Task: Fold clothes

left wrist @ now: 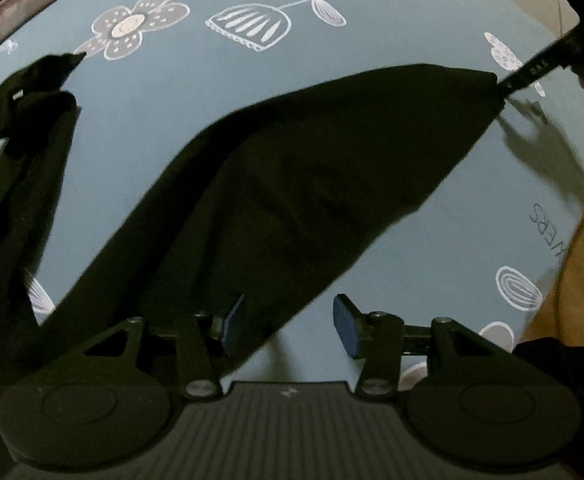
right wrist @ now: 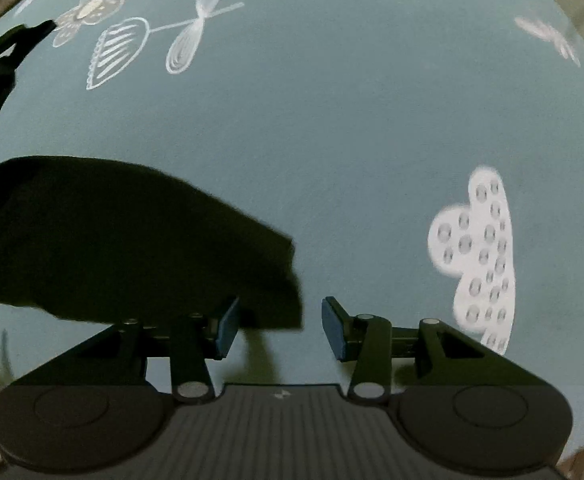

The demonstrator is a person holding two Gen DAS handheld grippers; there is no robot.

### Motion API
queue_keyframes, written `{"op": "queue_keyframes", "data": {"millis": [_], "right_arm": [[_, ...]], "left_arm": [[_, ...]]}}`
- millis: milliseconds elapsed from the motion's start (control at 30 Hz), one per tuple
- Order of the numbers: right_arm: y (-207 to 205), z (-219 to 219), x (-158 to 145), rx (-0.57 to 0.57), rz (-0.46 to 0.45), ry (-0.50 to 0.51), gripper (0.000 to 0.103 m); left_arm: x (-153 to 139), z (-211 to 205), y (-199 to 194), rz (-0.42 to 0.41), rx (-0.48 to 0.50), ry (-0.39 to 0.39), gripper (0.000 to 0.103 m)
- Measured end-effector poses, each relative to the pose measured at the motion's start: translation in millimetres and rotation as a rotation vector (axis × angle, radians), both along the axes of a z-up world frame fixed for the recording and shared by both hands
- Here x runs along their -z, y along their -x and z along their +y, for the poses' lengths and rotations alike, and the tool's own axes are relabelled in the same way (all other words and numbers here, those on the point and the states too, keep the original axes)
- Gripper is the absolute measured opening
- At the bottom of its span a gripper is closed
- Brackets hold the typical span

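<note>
Black garment (left wrist: 292,184) lies spread on the blue flowered sheet (left wrist: 140,128). Left tool (left wrist: 290,326) and right tool (right wrist: 280,326) both stand parted, gripping nothing.

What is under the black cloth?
The black cloth lies on a blue sheet printed with white flowers. Whatever print or thing sits right beneath the cloth is covered, so it cannot be seen.

A blue sheet (left wrist: 172,128) – white flower prints – covers the surface; 1 black garment (left wrist: 292,200) lies spread on it.
</note>
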State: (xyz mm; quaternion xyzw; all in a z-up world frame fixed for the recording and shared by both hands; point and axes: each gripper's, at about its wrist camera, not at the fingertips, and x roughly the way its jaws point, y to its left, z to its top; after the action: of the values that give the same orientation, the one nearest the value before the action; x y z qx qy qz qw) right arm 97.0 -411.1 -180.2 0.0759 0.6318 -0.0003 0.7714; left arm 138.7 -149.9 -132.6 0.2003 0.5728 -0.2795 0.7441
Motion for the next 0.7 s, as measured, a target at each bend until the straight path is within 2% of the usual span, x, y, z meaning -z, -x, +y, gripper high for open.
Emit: {"op": "queue_keyframes", "data": {"millis": [100, 133, 167, 200, 400, 533, 700], "right_arm": [[-6.0, -7.3, 7.6, 0.003, -0.007, -0.057, 0.049], [-7.1, -7.1, 9.5, 0.001, -0.006, -0.065, 0.039], [-7.7, -6.9, 10.3, -0.003, -0.001, -0.075, 0.024], [-7.2, -8.1, 7.2, -0.004, 0.017, -0.103, 0.004], [21.6, -30.0, -27.3, 0.03, 0.043, -0.203, 0.002], [43.0, -44.5, -41.4, 0.03, 0.089, -0.194, 0.002], [61.3, -57.5, -40.8, 0.038, 0.149, -0.147, 0.002]], "left_arm": [[3.8, 1.4, 2.2, 0.009, -0.012, -0.017, 0.049], [5.1, 1.4, 2.3, 0.015, -0.018, -0.022, 0.049], [5.5, 2.2, 2.9, 0.019, -0.026, -0.025, 0.049], [5.7, 3.1, 3.7, 0.023, -0.035, -0.027, 0.049], [7.5, 11.2, 12.9, 0.07, -0.085, -0.032, 0.049], [10.3, 19.0, 21.4, 0.098, -0.111, -0.044, 0.049], [10.3, 33.3, 31.8, 0.117, -0.134, -0.051, 0.049]]}}
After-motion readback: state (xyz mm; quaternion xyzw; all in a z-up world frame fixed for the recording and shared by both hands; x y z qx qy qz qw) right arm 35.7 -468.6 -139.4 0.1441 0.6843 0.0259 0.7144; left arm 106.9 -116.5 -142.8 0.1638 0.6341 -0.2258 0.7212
